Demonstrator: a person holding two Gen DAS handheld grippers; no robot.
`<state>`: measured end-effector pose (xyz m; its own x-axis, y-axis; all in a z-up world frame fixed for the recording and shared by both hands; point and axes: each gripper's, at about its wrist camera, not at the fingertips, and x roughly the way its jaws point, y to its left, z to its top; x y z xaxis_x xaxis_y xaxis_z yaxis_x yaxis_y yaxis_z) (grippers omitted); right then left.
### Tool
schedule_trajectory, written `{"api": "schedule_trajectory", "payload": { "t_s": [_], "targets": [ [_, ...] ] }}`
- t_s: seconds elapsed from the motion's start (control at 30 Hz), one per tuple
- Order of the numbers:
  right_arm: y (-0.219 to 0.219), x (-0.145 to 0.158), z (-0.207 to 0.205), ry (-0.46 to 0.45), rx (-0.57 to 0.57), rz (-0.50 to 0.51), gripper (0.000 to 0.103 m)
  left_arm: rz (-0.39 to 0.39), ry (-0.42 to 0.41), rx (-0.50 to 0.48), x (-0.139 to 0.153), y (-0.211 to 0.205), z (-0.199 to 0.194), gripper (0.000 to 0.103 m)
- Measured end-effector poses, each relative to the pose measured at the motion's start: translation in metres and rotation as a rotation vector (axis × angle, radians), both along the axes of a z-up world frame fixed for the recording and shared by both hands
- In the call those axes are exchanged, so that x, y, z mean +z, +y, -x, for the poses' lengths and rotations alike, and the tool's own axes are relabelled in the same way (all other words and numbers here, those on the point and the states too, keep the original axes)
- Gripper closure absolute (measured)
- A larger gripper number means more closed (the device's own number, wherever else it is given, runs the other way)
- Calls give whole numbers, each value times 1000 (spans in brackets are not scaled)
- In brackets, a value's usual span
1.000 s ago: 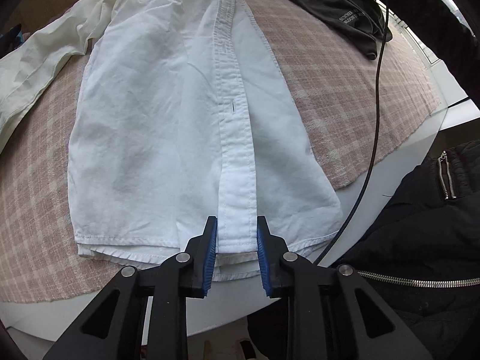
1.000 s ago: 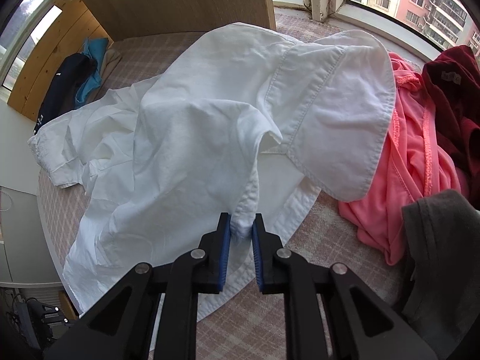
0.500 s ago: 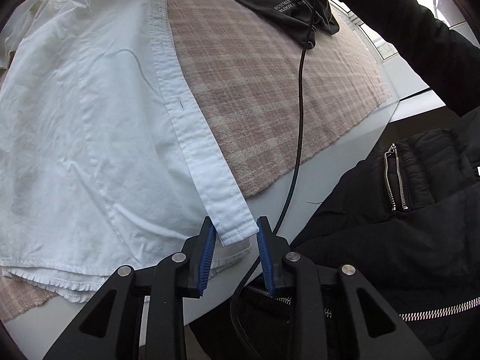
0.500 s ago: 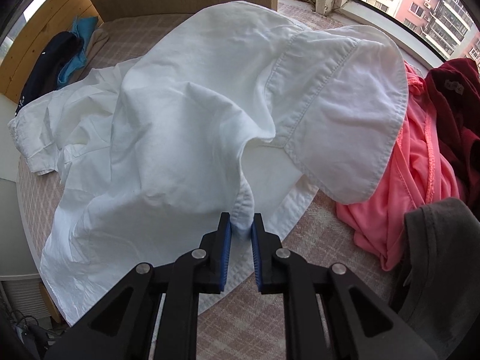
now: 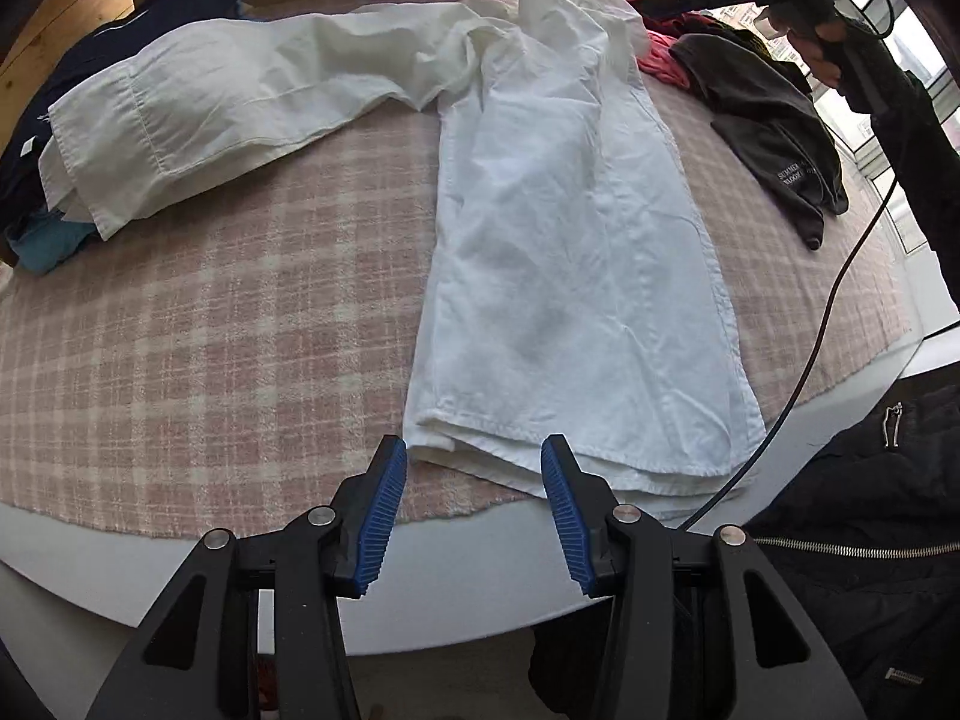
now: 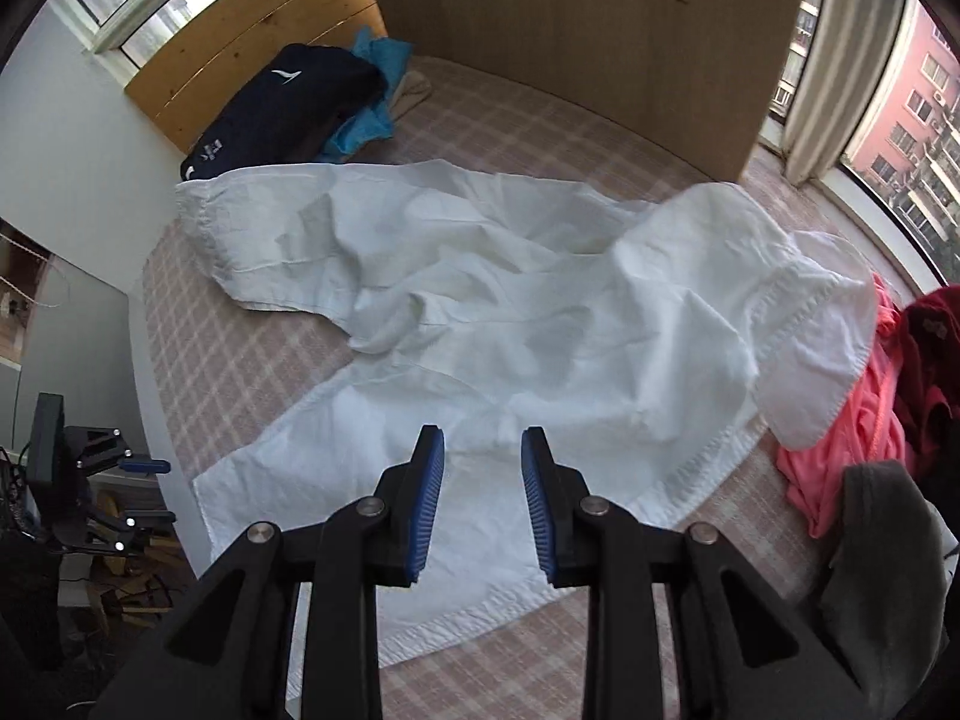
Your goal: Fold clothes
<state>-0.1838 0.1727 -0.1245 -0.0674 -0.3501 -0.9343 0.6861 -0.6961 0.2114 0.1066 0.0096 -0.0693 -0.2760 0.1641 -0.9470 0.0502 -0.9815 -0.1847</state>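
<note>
My left tool (image 5: 474, 498) and right tool (image 6: 483, 495) both gape apart, gripping nothing. The shirt (image 5: 570, 252) lies flat on the checked cloth (image 5: 210, 330) covering the table (image 5: 468, 564), one sleeve (image 5: 228, 102) flung sideways.

This is a room in a home, an upper-floor flat: windows (image 6: 888, 138) look out on apartment blocks (image 6: 936, 96). A table under a pink checked cloth (image 5: 198, 348) carries loose laundry: a white shirt (image 5: 570, 252), a pink garment (image 6: 852, 438), a dark grey T-shirt (image 5: 774, 120) and a navy one (image 6: 282, 108). Wooden panelling (image 6: 576, 24) stands behind.
</note>
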Motion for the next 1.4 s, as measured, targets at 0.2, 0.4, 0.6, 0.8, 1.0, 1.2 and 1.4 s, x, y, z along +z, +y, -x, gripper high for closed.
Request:
{"api": "schedule_trajectory", "payload": {
  "t_s": [0.2, 0.4, 0.6, 0.8, 1.0, 1.2, 1.4],
  "targets": [
    [-91, -38, -25, 64, 103, -189, 70, 9, -29, -63, -26, 0, 20, 58],
    [-125, -64, -34, 197, 242, -385, 70, -21, -40, -101, -39, -5, 26, 56],
    [-129, -51, -42, 162, 344, -366, 70, -67, -24, -137, -47, -4, 28, 63],
    [-141, -65, -57, 164, 445, -399, 70, -66, -32, -168, -52, -2, 29, 72],
    [-148, -84, -58, 166, 473, -436, 70, -55, -30, -175, -51, 0, 27, 74],
    [-140, -69, -32, 53, 346, -318, 97, -33, -23, -185, -50, 4, 24, 79],
    [-134, -42, -4, -36, 218, -158, 97, -39, -4, -180, -46, 3, 24, 79]
  ]
}}
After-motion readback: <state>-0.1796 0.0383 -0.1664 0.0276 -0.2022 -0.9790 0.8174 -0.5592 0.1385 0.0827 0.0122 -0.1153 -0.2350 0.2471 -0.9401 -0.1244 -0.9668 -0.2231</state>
